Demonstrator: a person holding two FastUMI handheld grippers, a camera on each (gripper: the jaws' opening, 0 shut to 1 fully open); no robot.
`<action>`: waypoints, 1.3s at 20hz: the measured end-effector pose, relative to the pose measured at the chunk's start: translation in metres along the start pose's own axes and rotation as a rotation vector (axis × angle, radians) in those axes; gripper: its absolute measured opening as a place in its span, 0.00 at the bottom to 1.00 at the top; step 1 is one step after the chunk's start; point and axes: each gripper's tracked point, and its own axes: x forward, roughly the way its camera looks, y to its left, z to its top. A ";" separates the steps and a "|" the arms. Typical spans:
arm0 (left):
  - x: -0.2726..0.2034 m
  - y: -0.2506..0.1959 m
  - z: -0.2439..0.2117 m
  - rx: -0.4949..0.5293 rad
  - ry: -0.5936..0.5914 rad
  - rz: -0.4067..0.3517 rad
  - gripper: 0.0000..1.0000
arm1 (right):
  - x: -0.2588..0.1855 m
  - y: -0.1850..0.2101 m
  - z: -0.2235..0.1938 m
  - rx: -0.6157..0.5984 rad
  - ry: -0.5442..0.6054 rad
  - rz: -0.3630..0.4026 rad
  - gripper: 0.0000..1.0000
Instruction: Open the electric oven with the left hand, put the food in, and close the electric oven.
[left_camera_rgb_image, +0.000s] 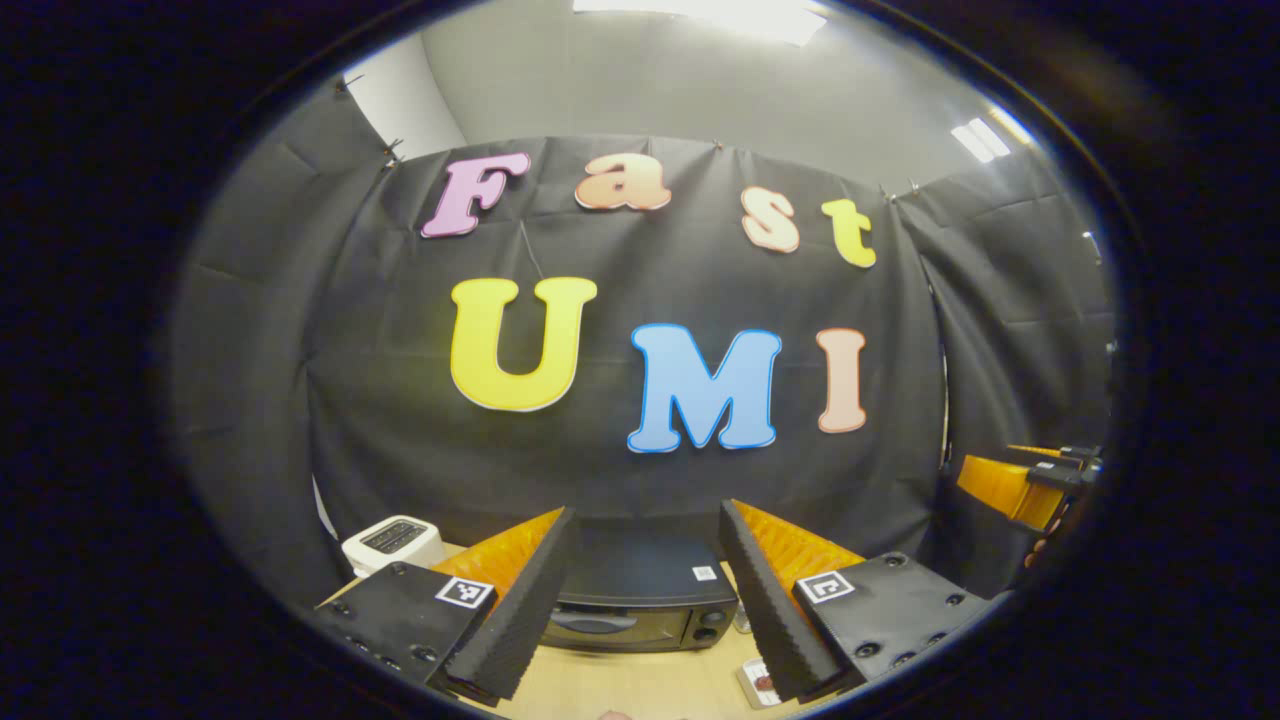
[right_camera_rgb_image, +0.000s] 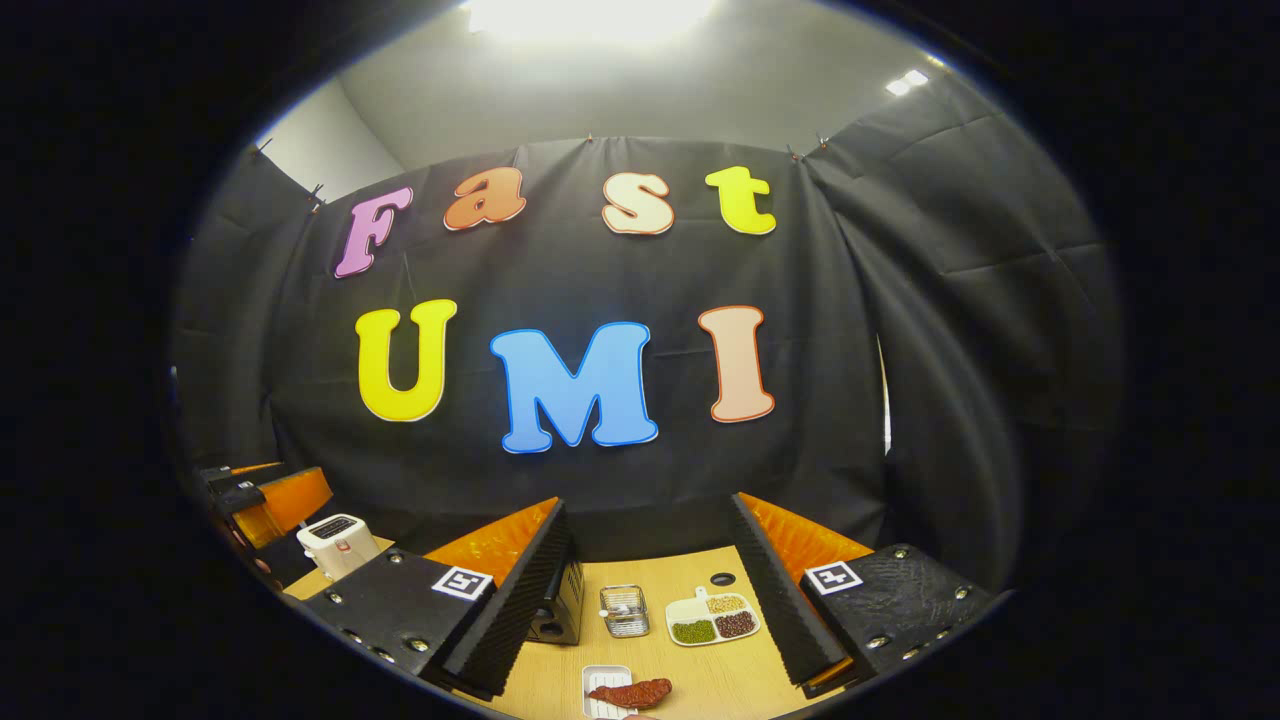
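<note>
left gripper (left_camera_rgb_image: 645, 600): fingers spread wide, nothing between them, raised above the wooden table (left_camera_rgb_image: 640, 685) and facing the oven.
right gripper (right_camera_rgb_image: 650, 600): fingers spread wide, holding nothing, raised above the table; it also shows at the right edge of the left gripper view (left_camera_rgb_image: 1030, 485).
electric oven (left_camera_rgb_image: 640, 600): black, at the back of the table against the cloth wall, door closed, handle across the top of the door, two knobs at its right; its side shows in the right gripper view (right_camera_rgb_image: 562, 605).
food (right_camera_rgb_image: 630, 692): a reddish-brown piece lying on a small white tray (right_camera_rgb_image: 600, 682) at the near edge of the table, well apart from the oven.
divided dish (right_camera_rgb_image: 713, 617): white, three compartments holding green, pale and dark red beans.
small metal container (right_camera_rgb_image: 624, 610): just left of the divided dish; contents cannot be told.
toaster (left_camera_rgb_image: 392, 543): white, at the far left of the table.
</note>
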 end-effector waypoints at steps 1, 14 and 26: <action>0.007 -0.002 -0.012 -0.013 0.033 -0.014 0.98 | 0.001 0.000 -0.002 -0.006 0.004 0.002 0.98; 0.092 0.043 -0.165 -0.004 0.322 0.032 0.98 | 0.003 -0.011 -0.040 -0.026 0.079 0.001 0.98; 0.164 0.066 -0.258 0.062 0.477 0.028 0.95 | -0.001 -0.033 -0.060 -0.046 0.128 -0.076 0.98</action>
